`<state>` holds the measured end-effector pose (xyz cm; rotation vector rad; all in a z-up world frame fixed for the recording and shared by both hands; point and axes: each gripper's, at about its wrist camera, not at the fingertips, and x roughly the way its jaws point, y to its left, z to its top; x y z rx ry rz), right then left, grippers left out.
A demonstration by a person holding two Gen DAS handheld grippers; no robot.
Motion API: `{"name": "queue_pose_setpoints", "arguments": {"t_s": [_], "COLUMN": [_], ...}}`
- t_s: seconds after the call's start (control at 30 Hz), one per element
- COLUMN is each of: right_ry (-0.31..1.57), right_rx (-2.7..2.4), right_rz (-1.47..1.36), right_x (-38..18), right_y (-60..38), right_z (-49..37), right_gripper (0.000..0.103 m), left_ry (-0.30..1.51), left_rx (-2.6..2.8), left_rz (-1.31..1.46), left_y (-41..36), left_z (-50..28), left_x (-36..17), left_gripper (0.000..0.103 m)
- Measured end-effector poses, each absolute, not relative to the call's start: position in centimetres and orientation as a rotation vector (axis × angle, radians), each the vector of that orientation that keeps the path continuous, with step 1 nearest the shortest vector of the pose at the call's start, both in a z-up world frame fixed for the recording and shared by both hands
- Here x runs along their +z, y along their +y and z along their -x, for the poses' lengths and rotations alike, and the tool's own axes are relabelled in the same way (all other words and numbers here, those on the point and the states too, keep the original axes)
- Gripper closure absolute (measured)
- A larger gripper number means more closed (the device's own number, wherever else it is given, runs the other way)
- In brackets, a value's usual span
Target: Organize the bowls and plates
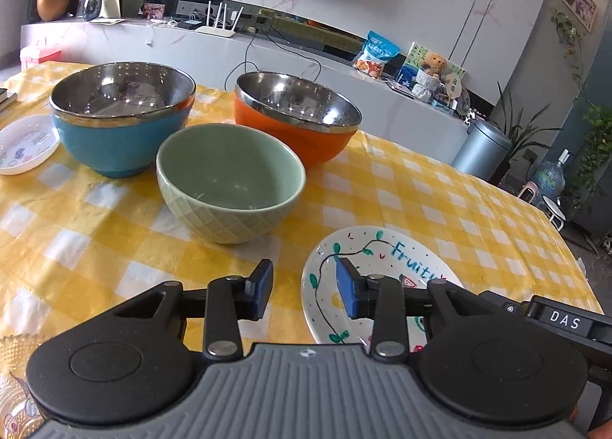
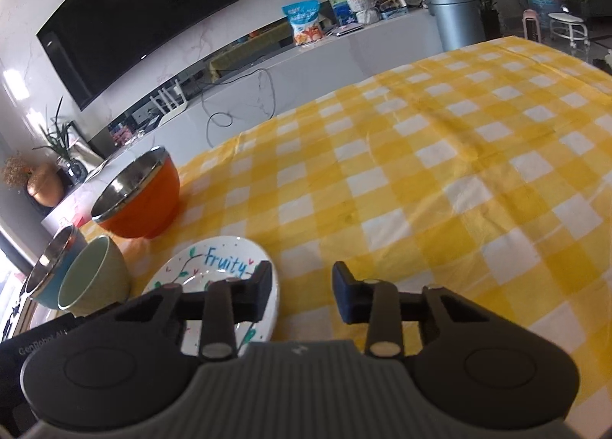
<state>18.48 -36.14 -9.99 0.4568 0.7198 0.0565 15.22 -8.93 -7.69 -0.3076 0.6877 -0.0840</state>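
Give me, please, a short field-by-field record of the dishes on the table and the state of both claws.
surface: yellow checked tablecloth
bowls: green bowl, blue bowl, orange bowl, all upright and separate
plates: Fruity plate near both claws; small white plate left of the blue bowl
stacking: none yet
left claw: open, holding nothing
right claw: open, holding nothing, its left finger over the Fruity plate's rim

In front of you stand three upright bowls close together: a blue bowl (image 1: 122,121) and an orange bowl (image 1: 298,121), both steel-lined, with a pale green bowl (image 1: 231,179) nearest. The painted "Fruity" plate (image 1: 386,259) lies flat beside them; a small white plate (image 1: 25,144) sits far left.
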Motion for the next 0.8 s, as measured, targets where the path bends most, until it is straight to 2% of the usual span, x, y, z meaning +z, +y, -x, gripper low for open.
{"name": "queue_pose_setpoints", "arguments": {"t_s": [0.07, 0.37, 0.43, 0.6, 0.8], "right_ry": [0.735, 0.749, 0.746, 0.746, 0.743], "right_rx": [0.089, 0.138, 0.138, 0.139, 0.135], "right_rz": [-0.468, -0.519, -0.525, -0.531, -0.532], "right_x": [-10.3, -10.8, -10.8, -11.1, -11.0], "right_y": [-36.1, -35.6, -35.6, -35.6, -35.5], "right_z": [-18.8, -19.1, -19.0, -18.9, -18.8], "right_gripper": [0.079, 0.080, 0.080, 0.091, 0.095], "left_ry": [0.704, 0.717, 0.727, 0.729, 0.734], "left_rx": [-0.094, -0.137, -0.152, -0.142, -0.128], "left_rz": [0.320, 0.384, 0.398, 0.395, 0.396], "left_y": [-8.7, -7.9, -8.1, -8.2, -8.3], "left_z": [-15.4, -15.7, -16.0, -16.1, -16.0], "left_x": [-8.0, -8.9, -9.0, -9.1, -8.8], "left_gripper": [0.067, 0.073, 0.083, 0.089, 0.090]}}
